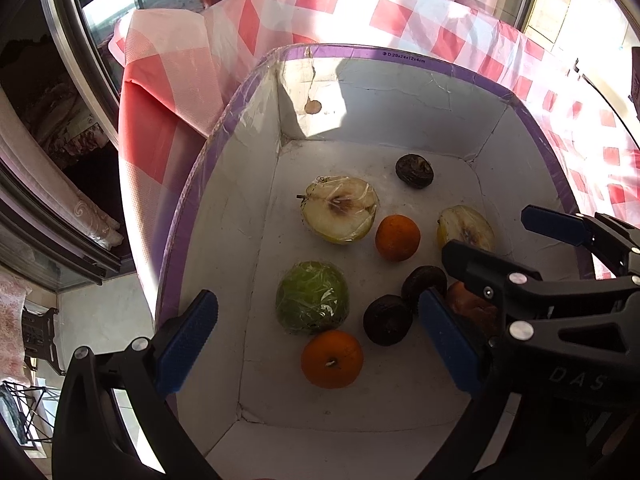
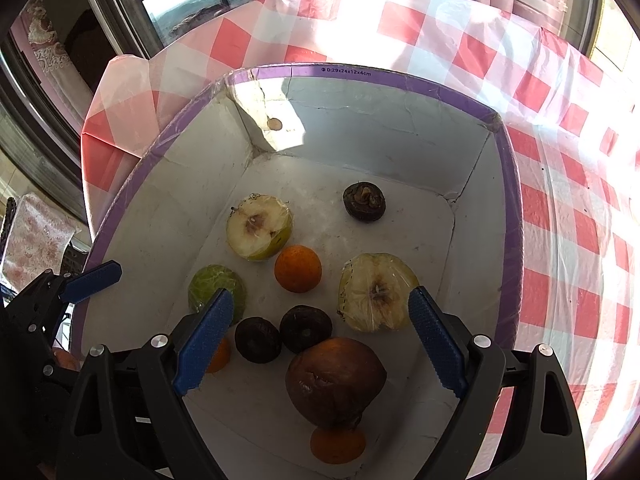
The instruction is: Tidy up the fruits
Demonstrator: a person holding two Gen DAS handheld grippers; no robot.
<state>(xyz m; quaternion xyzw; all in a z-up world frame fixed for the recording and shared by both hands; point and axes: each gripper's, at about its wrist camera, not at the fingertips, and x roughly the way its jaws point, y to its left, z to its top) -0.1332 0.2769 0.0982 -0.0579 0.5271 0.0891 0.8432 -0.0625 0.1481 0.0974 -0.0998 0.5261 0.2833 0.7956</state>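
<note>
Two grippers hang over one box (image 1: 224,128), both w/ jaws spread wide and nothing between the pads. Box is white inside w/ purple rim, sits on a red-check cloth (image 2: 568,200); its near edge is cut off by both frames, and far left corner is washed out by sun.

Left gripper (image 1: 316,344) sits over the near left part of the box; right gripper (image 2: 320,338) over the near right part, and in the left view its arm covers most of what lies near the right wall.

Fruit, big to small: brown fruit (image 2: 336,380) near the near edge, kind hard to tell, only a sliver visible in left view. Under its near side an orange (image 2: 338,444) is half hidden. Two wrapped apple halves: one (image 2: 378,292) by the right wall, partly behind the right gripper in left view; other (image 1: 340,214) mid-box toward the left wall. Green wrapped fruit (image 1: 312,298) by the left wall, partly behind a right pad (image 2: 204,340) in right view. Orange (image 1: 332,358) near it, mostly hidden in right view. Orange (image 1: 397,237) mid-box btwn the halves. Two dark round fruits touching, (image 1: 387,320) and (image 2: 306,328); a third (image 1: 414,171) alone toward the far edge. Kind unclear.
</note>
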